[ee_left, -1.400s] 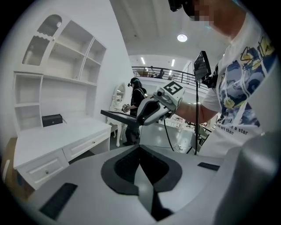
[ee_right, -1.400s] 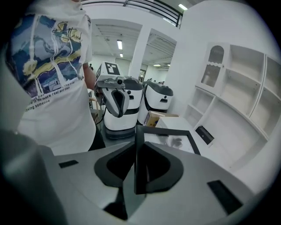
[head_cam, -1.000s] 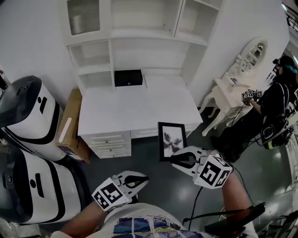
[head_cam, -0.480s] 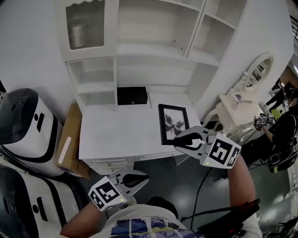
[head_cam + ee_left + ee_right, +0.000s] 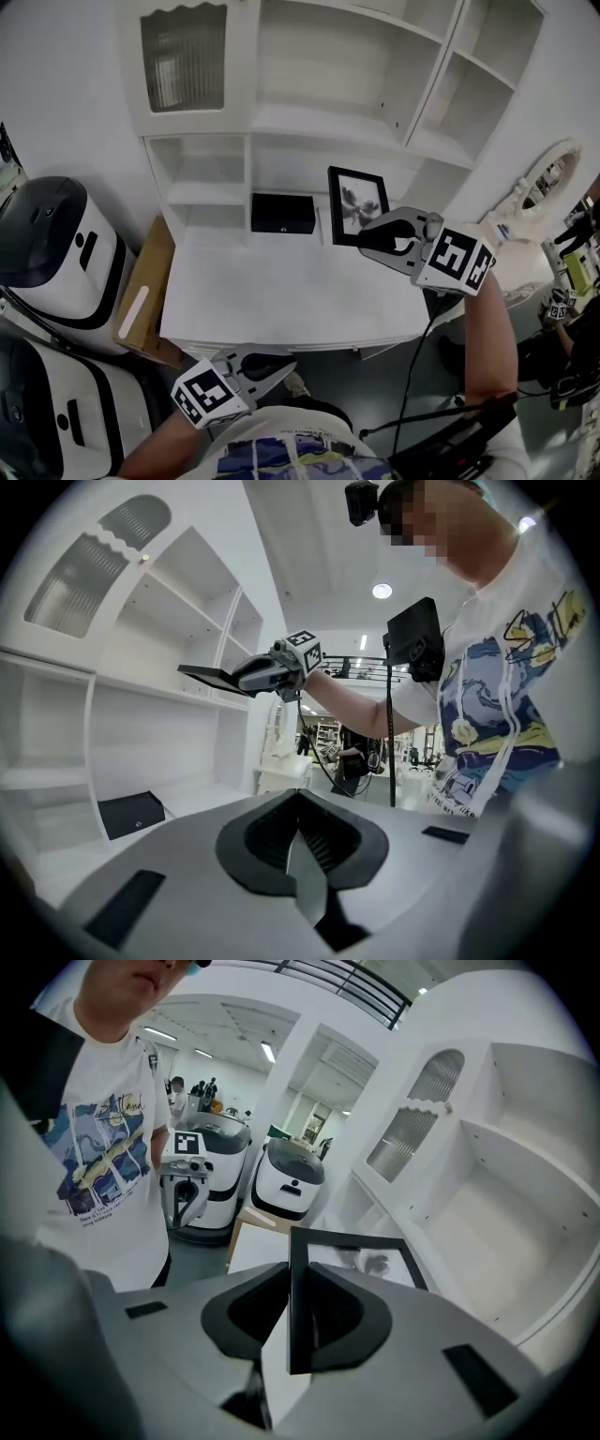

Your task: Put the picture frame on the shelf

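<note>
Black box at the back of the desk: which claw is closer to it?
Right. The right claw, clamped on the picture frame, hangs just right of the black box; the left claw, shut, sits off the front of the desk.

Against the back edge of the desktop (image 5: 272, 291), near its middle, under the shelf unit (image 5: 328, 122): box (image 5: 282, 214). Just right of that, raised off the desktop before the shelf unit's lower bays: picture frame (image 5: 356, 202), upright, clamped at its lower right by the right gripper (image 5: 362, 240). Below the desktop's front edge, left of centre: left gripper (image 5: 281, 368). Beside the desktop's left edge, on the floor: carton (image 5: 145, 291), with two machines (image 5: 56, 244) further left.
</note>
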Motion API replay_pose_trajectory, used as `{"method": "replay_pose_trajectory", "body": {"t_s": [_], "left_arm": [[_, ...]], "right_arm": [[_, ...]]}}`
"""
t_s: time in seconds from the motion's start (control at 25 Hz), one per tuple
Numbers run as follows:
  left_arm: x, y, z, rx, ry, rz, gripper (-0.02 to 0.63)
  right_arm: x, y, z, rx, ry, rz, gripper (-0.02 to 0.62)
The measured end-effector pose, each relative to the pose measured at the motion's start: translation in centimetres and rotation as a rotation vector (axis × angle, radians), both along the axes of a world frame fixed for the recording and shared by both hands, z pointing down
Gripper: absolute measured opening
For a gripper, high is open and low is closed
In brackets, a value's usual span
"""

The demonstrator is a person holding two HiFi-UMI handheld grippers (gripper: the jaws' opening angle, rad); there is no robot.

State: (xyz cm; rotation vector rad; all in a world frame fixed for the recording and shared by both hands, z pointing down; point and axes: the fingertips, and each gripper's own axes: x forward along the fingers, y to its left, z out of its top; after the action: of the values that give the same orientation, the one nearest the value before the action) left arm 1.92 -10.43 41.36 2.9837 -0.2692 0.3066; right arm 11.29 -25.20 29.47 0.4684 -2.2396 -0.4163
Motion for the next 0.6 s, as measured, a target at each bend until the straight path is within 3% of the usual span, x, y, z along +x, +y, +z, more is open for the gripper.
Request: {"method": "replay_pose_trajectory", "body": {"t_s": [0.24, 0.6], "left_arm": [[1.9, -5.2, -1.1, 0.022, -0.003, -0.098, 0.014], [4.3, -10.6, -0.8, 0.010, -0.007, -0.205, 0.014]], "right_arm": [[1.6, -8.8, -2.5, 0.043, 0.023, -0.075, 0.087], [1.7, -19.4, -4.3, 0.033, 0.004, -0.126, 0.087]]}}
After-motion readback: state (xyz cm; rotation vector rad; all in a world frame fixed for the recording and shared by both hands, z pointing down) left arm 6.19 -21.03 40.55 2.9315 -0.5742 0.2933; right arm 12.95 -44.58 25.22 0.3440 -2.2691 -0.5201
